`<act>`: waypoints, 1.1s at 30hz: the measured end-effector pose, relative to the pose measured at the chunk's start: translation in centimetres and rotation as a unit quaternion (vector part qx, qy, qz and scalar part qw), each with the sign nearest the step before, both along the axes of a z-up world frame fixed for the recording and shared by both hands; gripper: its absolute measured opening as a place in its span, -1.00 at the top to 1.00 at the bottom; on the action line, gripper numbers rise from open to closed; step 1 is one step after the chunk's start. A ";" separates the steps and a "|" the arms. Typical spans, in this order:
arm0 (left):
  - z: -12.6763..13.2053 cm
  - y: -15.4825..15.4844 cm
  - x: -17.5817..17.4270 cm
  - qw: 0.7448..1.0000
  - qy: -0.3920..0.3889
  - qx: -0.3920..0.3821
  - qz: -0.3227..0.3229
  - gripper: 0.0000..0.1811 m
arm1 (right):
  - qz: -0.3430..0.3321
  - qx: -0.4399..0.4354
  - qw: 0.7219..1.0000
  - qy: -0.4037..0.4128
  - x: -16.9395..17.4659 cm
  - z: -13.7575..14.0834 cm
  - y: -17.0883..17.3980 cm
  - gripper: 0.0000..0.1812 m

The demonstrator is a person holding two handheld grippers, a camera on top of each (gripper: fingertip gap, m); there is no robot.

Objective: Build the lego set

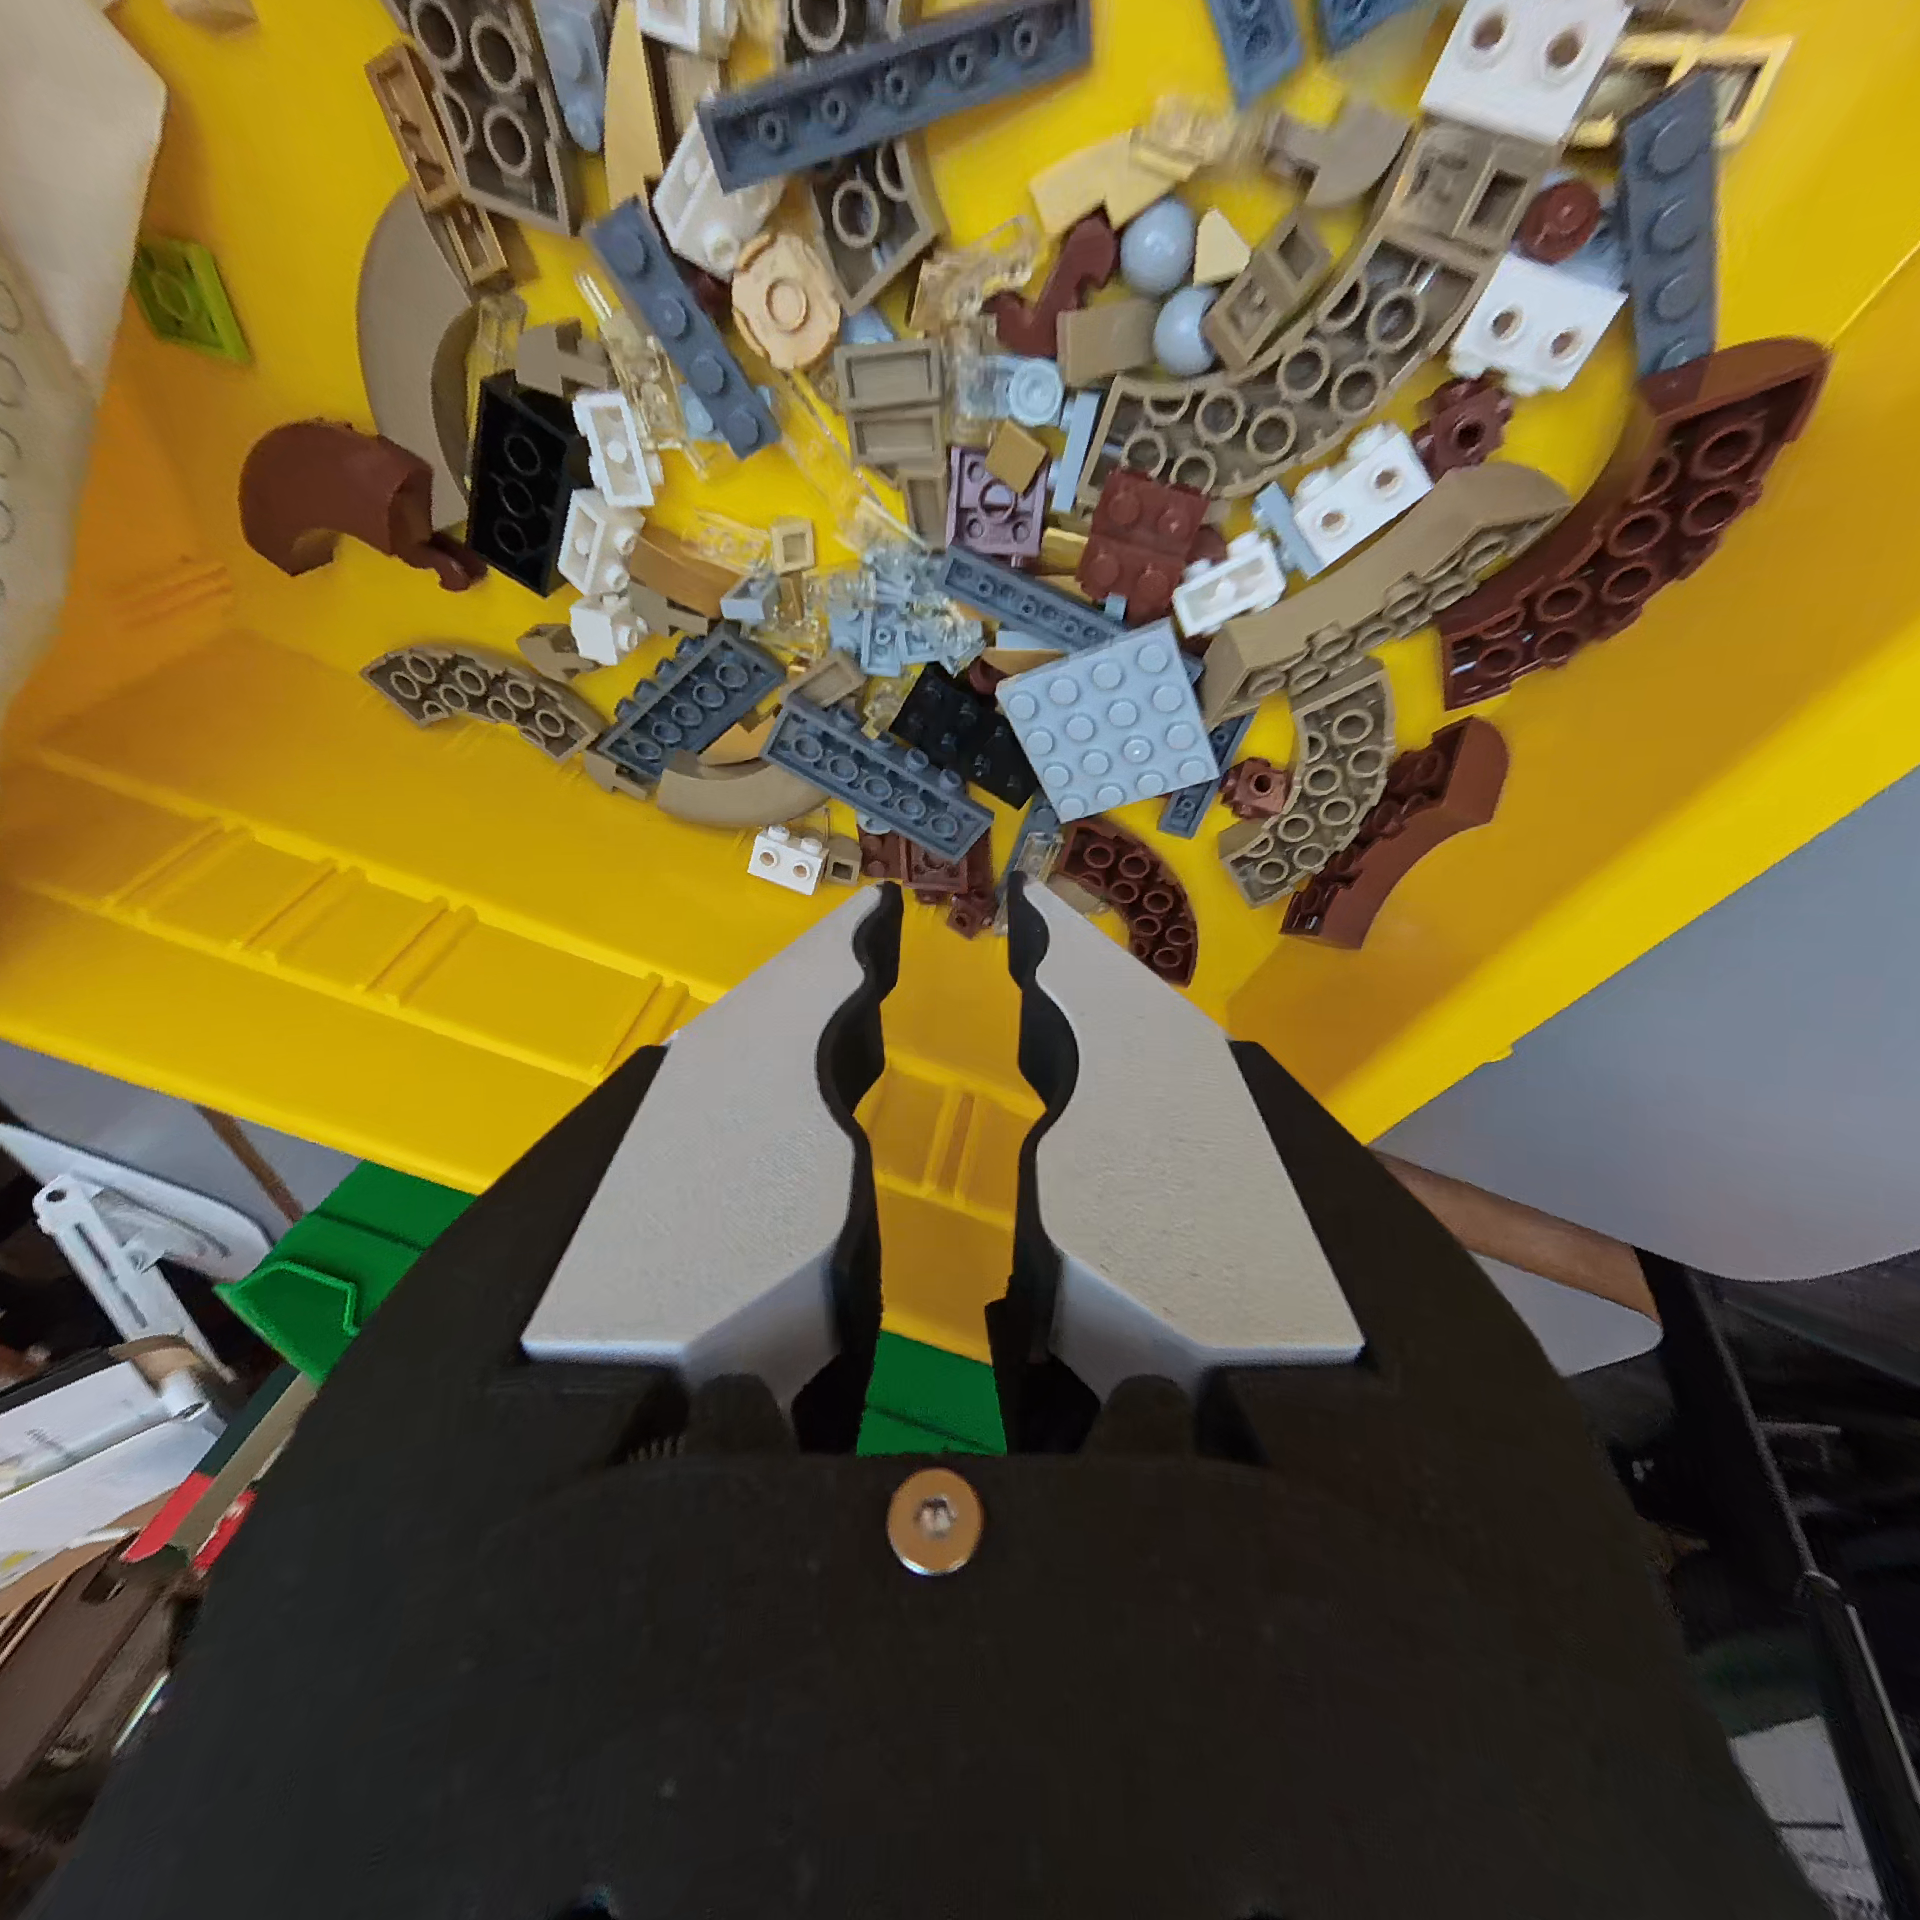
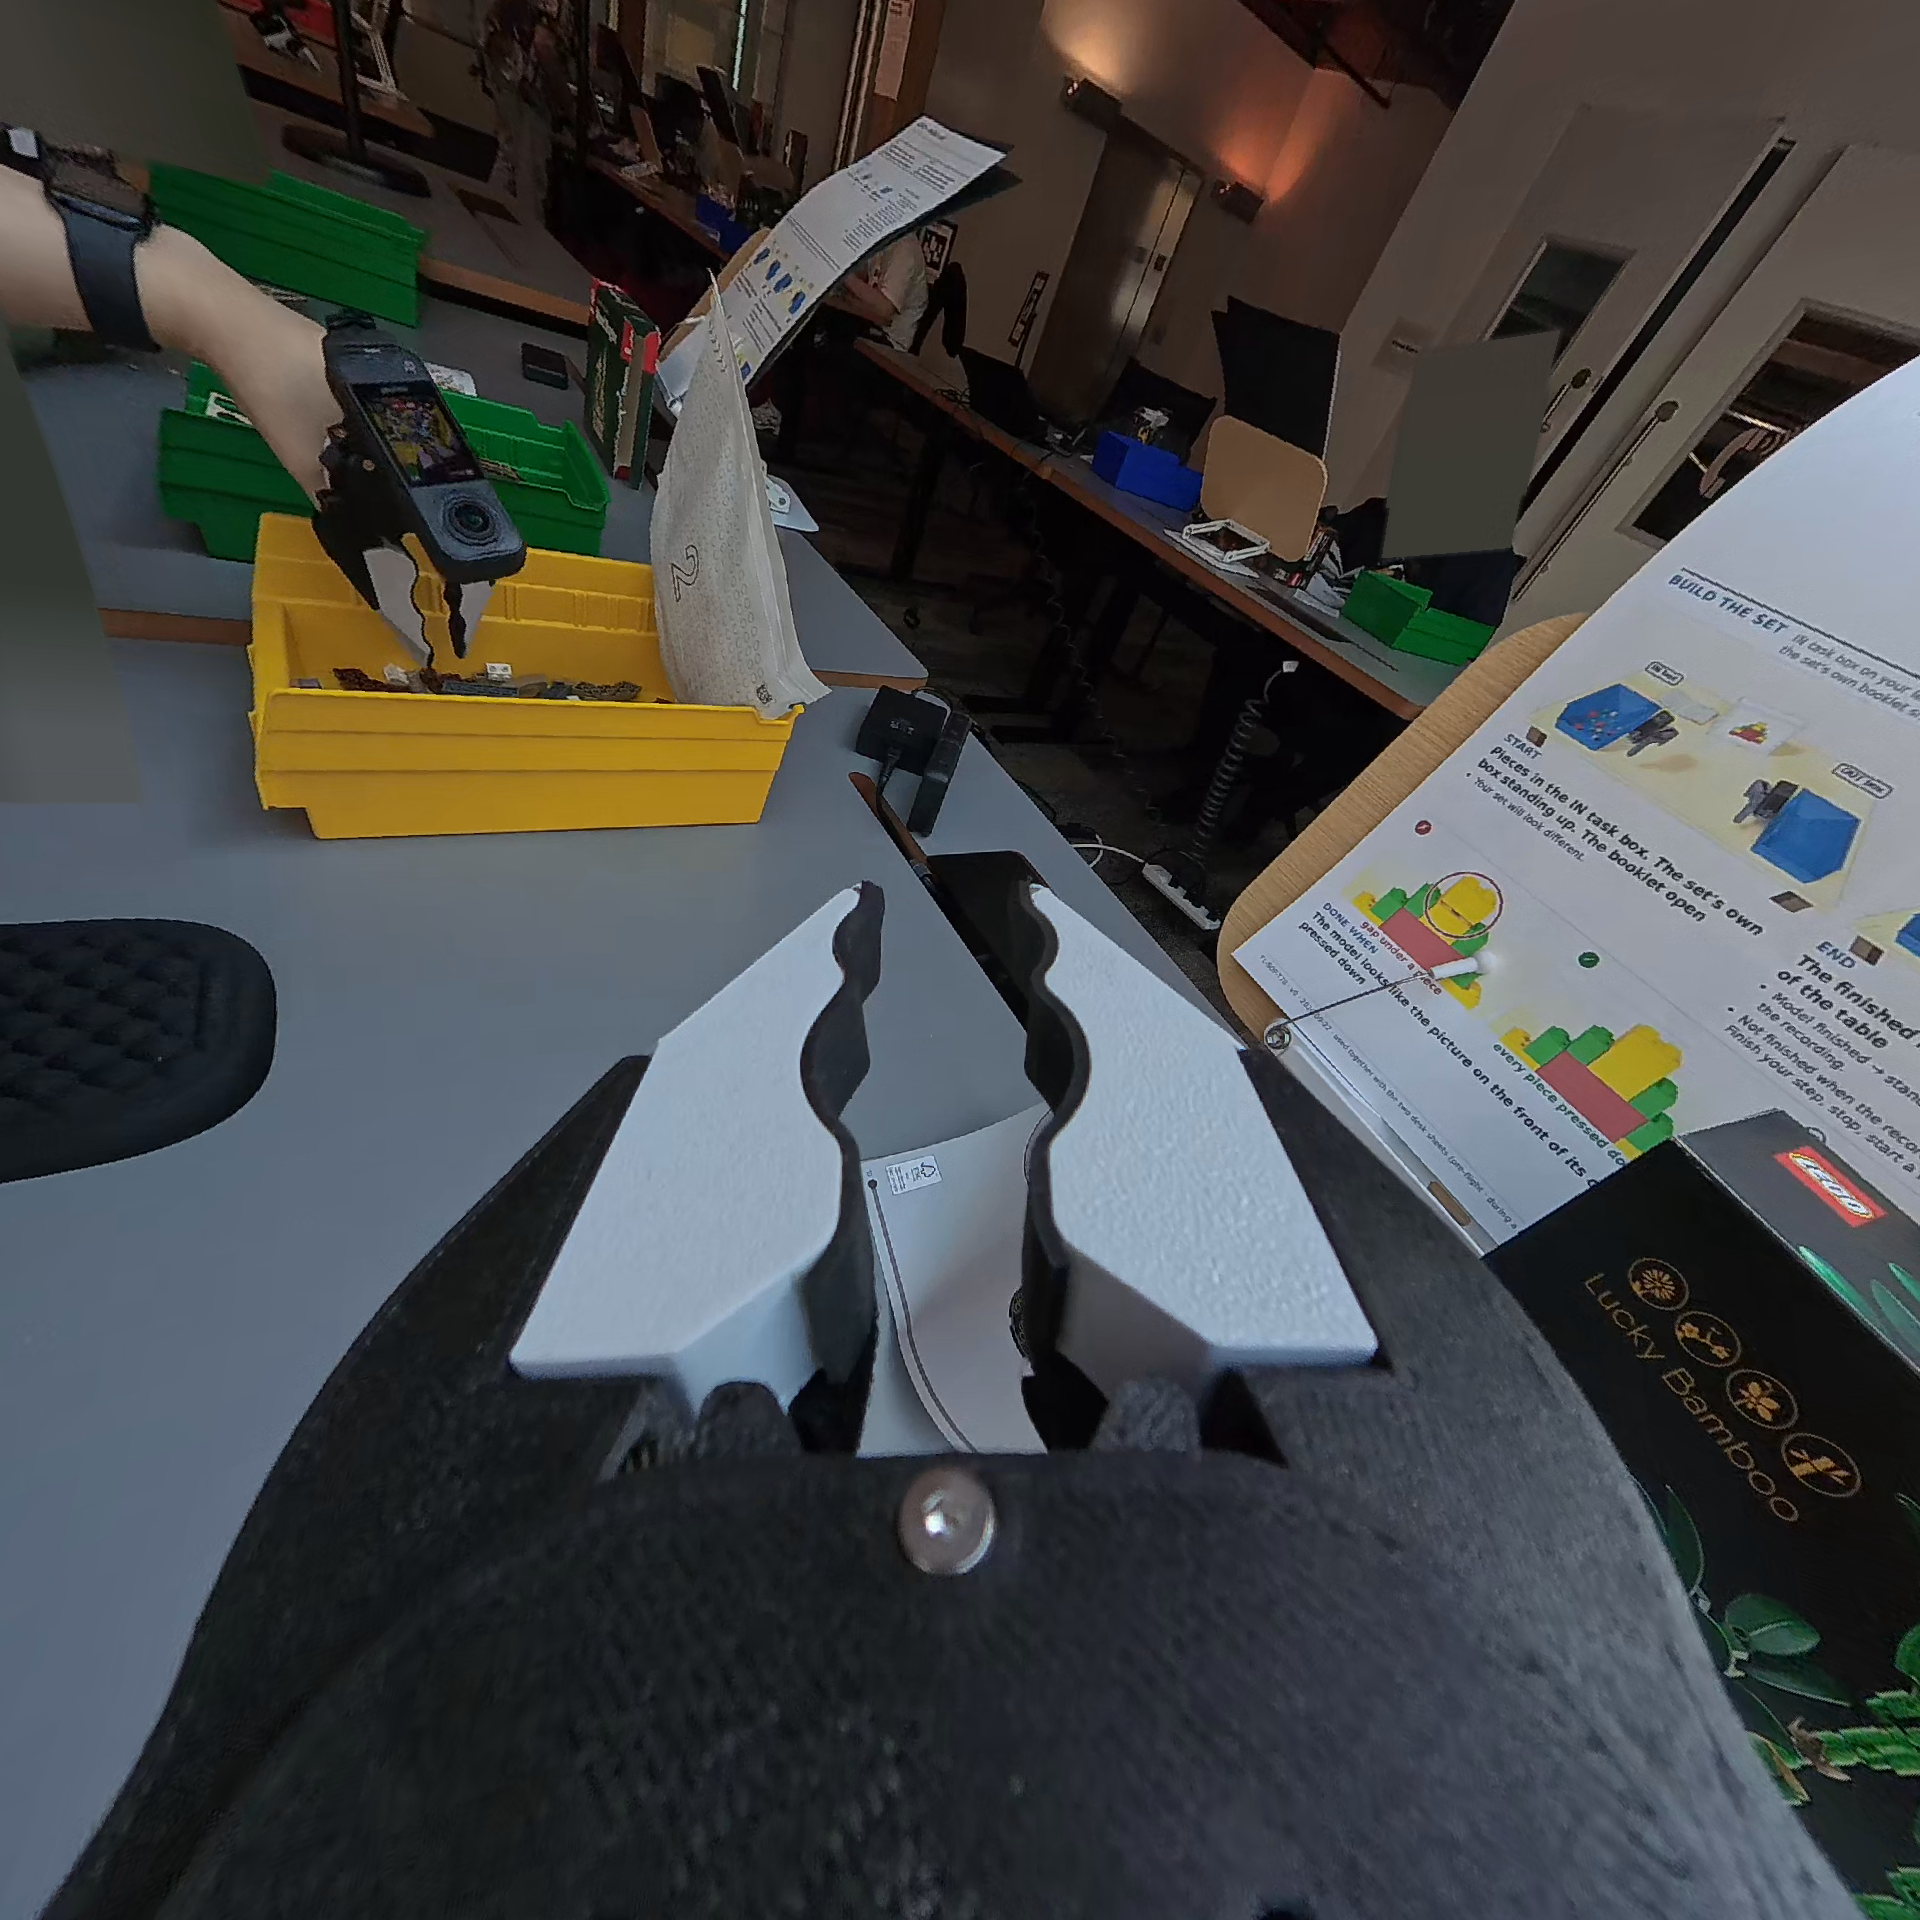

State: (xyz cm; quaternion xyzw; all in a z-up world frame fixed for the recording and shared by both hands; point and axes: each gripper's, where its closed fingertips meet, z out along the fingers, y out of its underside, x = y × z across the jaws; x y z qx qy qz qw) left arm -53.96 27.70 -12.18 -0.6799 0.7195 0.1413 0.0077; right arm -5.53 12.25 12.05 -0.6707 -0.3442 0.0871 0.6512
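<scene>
**Yellow bin of bricks under the left gripper**

Yellow plastic walls of a bin (image 1: 312,935) hold a loose heap of lego pieces (image 1: 935,520), tan, dark grey, brown, white and clear, lying at every angle. A long dark grey plate (image 1: 894,88) lies crosswise at the far end; a light grey square plate (image 1: 1112,717) rests flat near the front. The left gripper (image 1: 945,904) hangs just above the heap's near edge, jaws parted and empty. A white paper bag (image 2: 717,540) leans in the bin's right end. Green bins (image 2: 416,457) stand behind. The right gripper (image 2: 956,914) hovers over the grey table (image 2: 416,987), jaws apart, apparently holding nothing, beside a dark set box (image 2: 1714,1403) and an instruction sheet (image 2: 1610,883).
</scene>
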 end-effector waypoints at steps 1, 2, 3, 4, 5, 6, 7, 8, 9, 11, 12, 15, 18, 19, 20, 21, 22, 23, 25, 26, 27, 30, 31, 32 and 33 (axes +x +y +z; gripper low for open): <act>0.0 -0.7 0.9 0.999 -0.027 -0.018 0.007 0.80 | 0.000 0.000 1.000 -0.001 0.0 0.0 0.0 0.73; 0.1 -1.7 2.1 0.997 -0.061 -0.046 0.016 0.83 | 0.000 0.001 1.000 -0.001 0.0 0.0 0.0 0.73; 0.3 -2.9 3.4 0.992 -0.095 -0.079 0.025 0.87 | 0.000 0.000 1.000 -0.001 0.0 0.0 0.0 0.73; 0.5 -4.0 4.4 0.986 -0.124 -0.108 0.032 0.87 | 0.000 0.000 1.000 0.000 0.0 -0.1 0.0 0.73; 0.7 -5.0 5.3 0.979 -0.146 -0.135 0.037 0.86 | 0.001 -0.001 1.000 0.000 0.0 -0.1 0.1 0.73; 0.9 -5.9 6.1 0.973 -0.162 -0.158 0.039 0.84 | 0.001 -0.003 1.000 0.000 0.0 -0.2 0.1 0.73; 1.0 -6.6 6.6 0.969 -0.174 -0.173 0.038 0.84 | 0.002 -0.005 1.000 0.000 -0.1 -0.3 0.2 0.73; 1.1 -7.1 7.0 0.965 -0.183 -0.183 0.035 0.84 | 0.002 -0.007 1.000 -0.002 -0.1 -0.5 0.3 0.73; 1.1 -7.5 7.4 0.963 -0.189 -0.191 0.032 0.84 | 0.002 -0.009 1.000 -0.003 -0.2 -0.6 0.4 0.73; 0.8 -7.9 7.8 0.962 -0.192 -0.193 0.024 0.85 | 0.002 -0.014 1.000 -0.007 -0.3 -0.9 0.5 0.73; 0.6 -8.0 7.9 0.963 -0.191 -0.191 0.019 0.86 | 0.002 -0.015 1.000 -0.009 -0.3 -1.0 0.6 0.73; -0.1 -8.2 8.5 0.963 -0.201 -0.181 -0.001 0.88 | 0.003 -0.017 1.000 -0.012 -0.5 -1.2 0.6 0.73; -0.6 -7.7 8.9 0.965 -0.211 -0.153 -0.030 0.90 | 0.003 -0.019 1.000 -0.011 -0.5 -1.4 0.7 0.73; -0.9 -7.6 8.8 0.966 -0.208 -0.147 -0.039 0.91 | 0.003 -0.020 1.000 -0.010 -0.5 -1.4 0.7 0.73; -1.0 -7.5 8.7 0.967 -0.204 -0.143 -0.046 0.92 | 0.003 -0.021 1.000 -0.009 -0.5 -1.4 0.8 0.73; -1.2 -7.5 8.7 0.968 -0.201 -0.141 -0.052 0.91 | 0.004 -0.022 1.000 -0.008 -0.5 -1.5 0.8 0.73; -1.4 -7.6 8.7 0.968 -0.201 -0.142 -0.055 0.89 | 0.005 -0.023 1.000 -0.007 -0.5 -1.5 0.8 0.73; -1.5 -7.6 8.8 0.967 -0.203 -0.142 -0.058 0.88 | 0.006 -0.024 1.000 -0.006 -0.5 -1.6 0.8 0.73; -1.8 -7.5 8.7 0.968 -0.197 -0.141 -0.064 0.84 | 0.007 -0.025 1.000 -0.005 -0.6 -1.6 0.8 0.73; -2.0 -7.4 8.5 0.969 -0.193 -0.138 -0.068 0.83 | 0.007 -0.026 1.000 -0.005 -0.6 -1.6 0.8 0.73; -2.1 -7.3 8.4 0.970 -0.188 -0.136 -0.073 0.83 | 0.007 -0.026 1.000 -0.005 -0.6 -1.7 0.8 0.73; -2.4 -7.1 8.4 0.970 -0.184 -0.135 -0.080 0.78 | 0.008 -0.025 1.000 -0.003 -0.7 -1.6 0.8 0.73; -2.4 -7.2 8.4 0.970 -0.182 -0.138 -0.084 0.78 | 0.010 -0.025 1.000 -0.001 -0.8 -1.6 0.8 0.72; -2.4 -7.3 8.4 0.970 -0.180 -0.140 -0.088 0.80 | 0.011 -0.026 1.000 0.001 -0.8 -1.6 0.8 0.73; -2.5 -7.3 8.4 0.969 -0.180 -0.143 -0.092 0.81 | 0.012 -0.026 1.000 0.002 -0.8 -1.6 0.8 0.73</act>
